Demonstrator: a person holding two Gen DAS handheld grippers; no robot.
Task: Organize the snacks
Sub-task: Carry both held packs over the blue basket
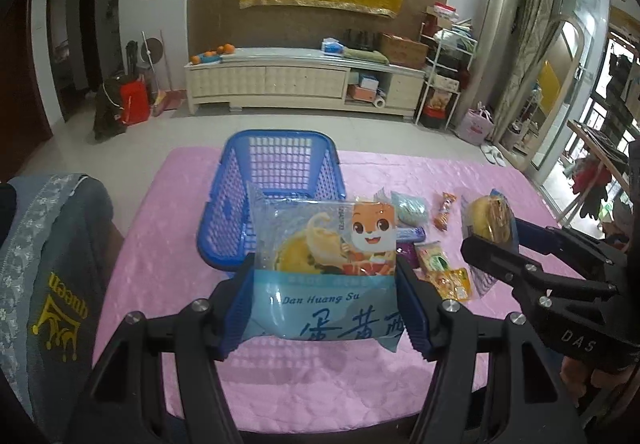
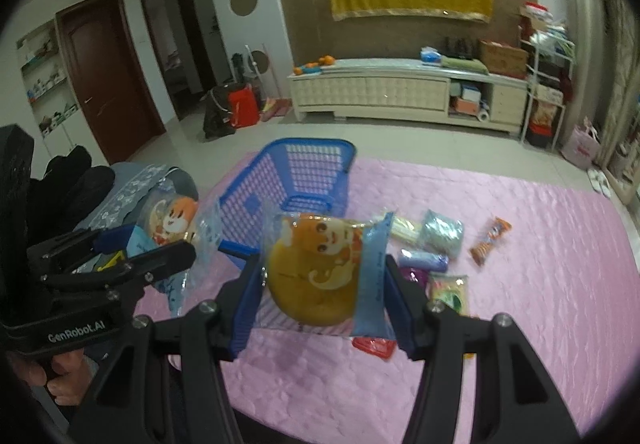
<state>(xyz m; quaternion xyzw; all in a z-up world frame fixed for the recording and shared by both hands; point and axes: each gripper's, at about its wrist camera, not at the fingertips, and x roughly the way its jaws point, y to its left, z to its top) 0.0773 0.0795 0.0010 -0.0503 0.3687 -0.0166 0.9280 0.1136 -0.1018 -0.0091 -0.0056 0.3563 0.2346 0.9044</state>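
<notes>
1. Jaws of the left gripper (image 1: 325, 298) are clamped on a blue pastry packet (image 1: 326, 264); those of the right gripper (image 2: 322, 294) pinch a second pastry packet (image 2: 320, 276).
2. Both packets hang above the pink desk (image 1: 168, 228), near the blue basket (image 1: 276, 164).
3. Likely light, with slippery crinkly film and a crumbly cake inside.
4. Grip by the side edges, gently, to avoid crushing.
5. More loose snacks (image 2: 440, 232) wait on the desk.
</notes>
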